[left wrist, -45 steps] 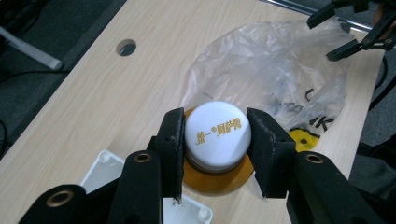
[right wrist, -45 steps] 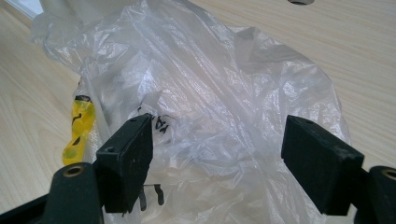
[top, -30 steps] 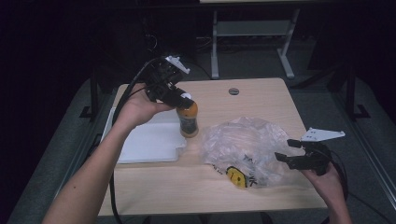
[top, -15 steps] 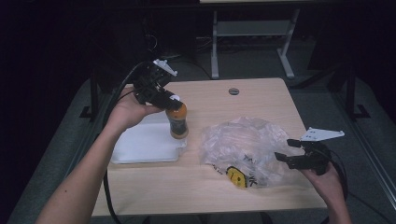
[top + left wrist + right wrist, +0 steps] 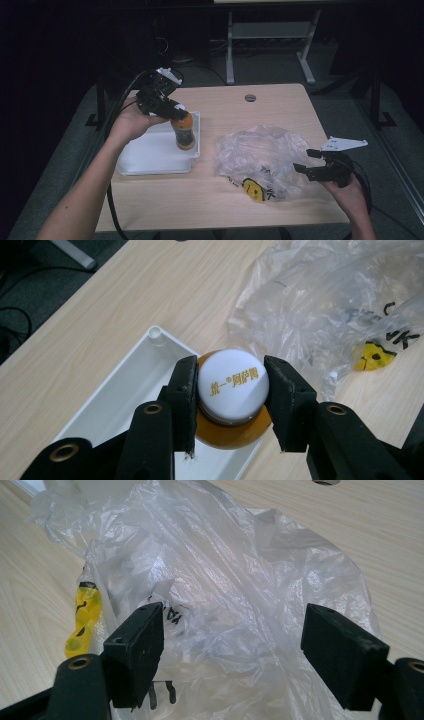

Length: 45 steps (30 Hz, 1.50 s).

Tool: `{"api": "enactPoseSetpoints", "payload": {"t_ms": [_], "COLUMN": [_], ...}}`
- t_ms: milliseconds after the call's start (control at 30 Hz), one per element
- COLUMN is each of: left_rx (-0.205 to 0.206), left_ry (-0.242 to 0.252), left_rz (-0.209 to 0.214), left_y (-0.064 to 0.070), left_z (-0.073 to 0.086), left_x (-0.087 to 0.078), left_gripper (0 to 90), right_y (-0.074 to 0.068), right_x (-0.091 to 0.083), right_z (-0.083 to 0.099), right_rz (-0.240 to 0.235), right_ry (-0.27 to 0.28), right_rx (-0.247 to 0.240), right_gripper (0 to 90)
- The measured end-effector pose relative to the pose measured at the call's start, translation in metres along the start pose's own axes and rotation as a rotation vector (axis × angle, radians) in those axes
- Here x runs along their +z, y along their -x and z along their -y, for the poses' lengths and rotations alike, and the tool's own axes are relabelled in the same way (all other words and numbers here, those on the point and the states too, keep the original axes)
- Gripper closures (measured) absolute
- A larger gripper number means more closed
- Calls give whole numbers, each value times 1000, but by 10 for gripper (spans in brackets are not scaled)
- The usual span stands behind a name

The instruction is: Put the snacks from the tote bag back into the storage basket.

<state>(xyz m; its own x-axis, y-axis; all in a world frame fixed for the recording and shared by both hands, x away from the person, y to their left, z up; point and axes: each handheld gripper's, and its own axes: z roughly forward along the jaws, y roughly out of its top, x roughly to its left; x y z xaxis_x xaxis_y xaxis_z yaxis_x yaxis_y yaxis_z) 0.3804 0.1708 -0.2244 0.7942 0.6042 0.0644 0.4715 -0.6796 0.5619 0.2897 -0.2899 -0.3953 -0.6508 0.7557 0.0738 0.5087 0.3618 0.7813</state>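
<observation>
Left gripper (image 5: 231, 400): fingers (image 5: 184, 390) narrowed onto the white cap of one bottle (image 5: 183, 131), one pad pressed to each side of the cap. Bottle upright, orange-brown below the cap, held over the right end of the tray (image 5: 150, 157); whether its base touches the tray floor cannot be told.

Tray: one, white, shallow, rectangular, on the left half of the table (image 5: 210, 195).

Bag (image 5: 260, 157): one, clear crumpled plastic, with black lettering and a yellow smiley mark, lying on the right half of the table, well apart from the tray.

Right gripper (image 5: 232, 655): fingers (image 5: 137, 650) spread wide, pinching nothing, the bag's plastic lying between and beyond them; at the bag's right edge in the high view.

Table: one, light wood, with one round grommet (image 5: 250, 97) near its far edge.
</observation>
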Motion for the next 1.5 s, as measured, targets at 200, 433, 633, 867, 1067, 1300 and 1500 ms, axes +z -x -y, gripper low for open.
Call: {"api": "enactPoseSetpoints", "payload": {"t_ms": [200,433,633,867,1067,1300,1500], "left_rx": [-13,-19,-24,-31,-31,-30,-40], "left_ry": [-14,-15,-24,-29,-34,-41,-50], "left_rz": [-10,-8,-7,0,0,1,5], "left_y": [-4,-5,-5,-4,-4,-5,-5], "left_z": [7,10,12,15,16,20,23], "left_x": [6,11,18,27,31,38,44], "left_gripper": [592,592,592,592,592,592,592], "right_y": [0,0,0,1,1,1,1], "right_x": [-1,0,-1,-2,-3,-4,-4], "right_z": [-1,-1,-1,-1,-1,-1,-1], "right_rz": [0,1,-1,2,2,2,2], "right_ry": [5,-1,3,7,13,11,11], "right_rx": [3,1,1,4,1,3,1], "right_gripper": [248,248,248,248,248,248,248]}}
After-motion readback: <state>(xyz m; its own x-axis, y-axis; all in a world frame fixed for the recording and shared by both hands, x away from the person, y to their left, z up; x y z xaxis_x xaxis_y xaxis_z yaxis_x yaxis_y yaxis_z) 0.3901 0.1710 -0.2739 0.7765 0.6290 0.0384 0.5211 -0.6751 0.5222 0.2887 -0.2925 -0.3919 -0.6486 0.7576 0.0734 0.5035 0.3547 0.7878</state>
